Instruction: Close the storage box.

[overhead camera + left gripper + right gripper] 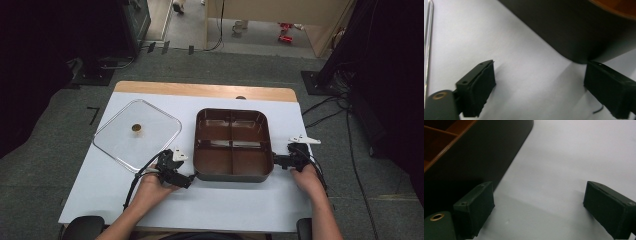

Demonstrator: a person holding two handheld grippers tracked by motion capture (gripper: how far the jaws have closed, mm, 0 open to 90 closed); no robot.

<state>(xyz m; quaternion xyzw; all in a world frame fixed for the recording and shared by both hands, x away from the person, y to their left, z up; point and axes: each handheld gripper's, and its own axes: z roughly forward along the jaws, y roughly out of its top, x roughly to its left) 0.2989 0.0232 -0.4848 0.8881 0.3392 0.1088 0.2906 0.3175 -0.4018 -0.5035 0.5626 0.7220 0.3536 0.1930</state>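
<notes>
Surface (210, 205): white sheet over wood, bare wooden strip along far edge. Grey carpeted floor (45, 165) all round. Black cables (325, 112) trail on floor at right. Red items (286, 31) on far floor, too small to identify.

my left gripper (172, 167) black with white plate on top and black cable looping off it, my right gripper (292, 157) black, white plate beside the brown tray (233, 172), thick black jaw pads, brass insert at base, bare forearms
</notes>
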